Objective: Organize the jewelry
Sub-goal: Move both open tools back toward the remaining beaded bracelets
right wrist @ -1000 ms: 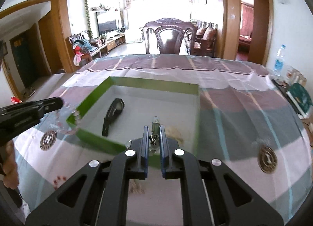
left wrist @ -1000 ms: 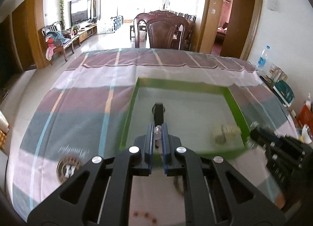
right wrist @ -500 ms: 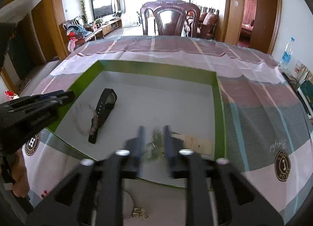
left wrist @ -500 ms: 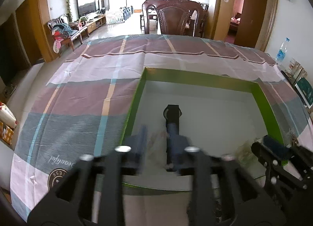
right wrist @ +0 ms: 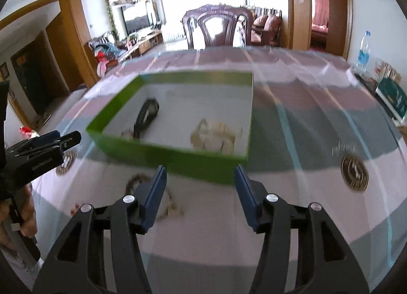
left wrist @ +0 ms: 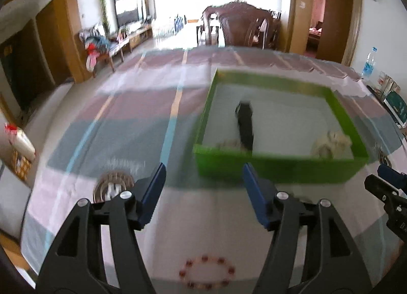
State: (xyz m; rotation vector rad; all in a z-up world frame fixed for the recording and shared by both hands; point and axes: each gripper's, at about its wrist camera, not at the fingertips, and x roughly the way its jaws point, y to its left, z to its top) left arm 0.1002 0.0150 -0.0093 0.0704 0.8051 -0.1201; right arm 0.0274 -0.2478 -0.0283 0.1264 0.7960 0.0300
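A green box (left wrist: 277, 169) with a white floor stands on the striped tablecloth; it also shows in the right wrist view (right wrist: 178, 160). Inside lie a black watch (left wrist: 245, 126), a pale beaded piece (left wrist: 330, 144) and a small chain (left wrist: 226, 144). My left gripper (left wrist: 203, 179) is open and empty, in front of the box. A red bead bracelet (left wrist: 207, 275) lies on the cloth below it. My right gripper (right wrist: 201, 179) is open and empty, in front of the box. A chain necklace (right wrist: 165, 200) lies on the cloth by its left finger.
Round logo prints mark the cloth (left wrist: 112, 187) (right wrist: 354, 172). A water bottle (right wrist: 363, 48) and boxes (right wrist: 391, 98) stand at the table's right edge. A dark wooden chair (right wrist: 216, 27) stands beyond the far edge.
Both grippers were shut on small jewelry pieces over the box. They have opened, the pieces now lie in the box, and both grippers have pulled back to the near side of the box.
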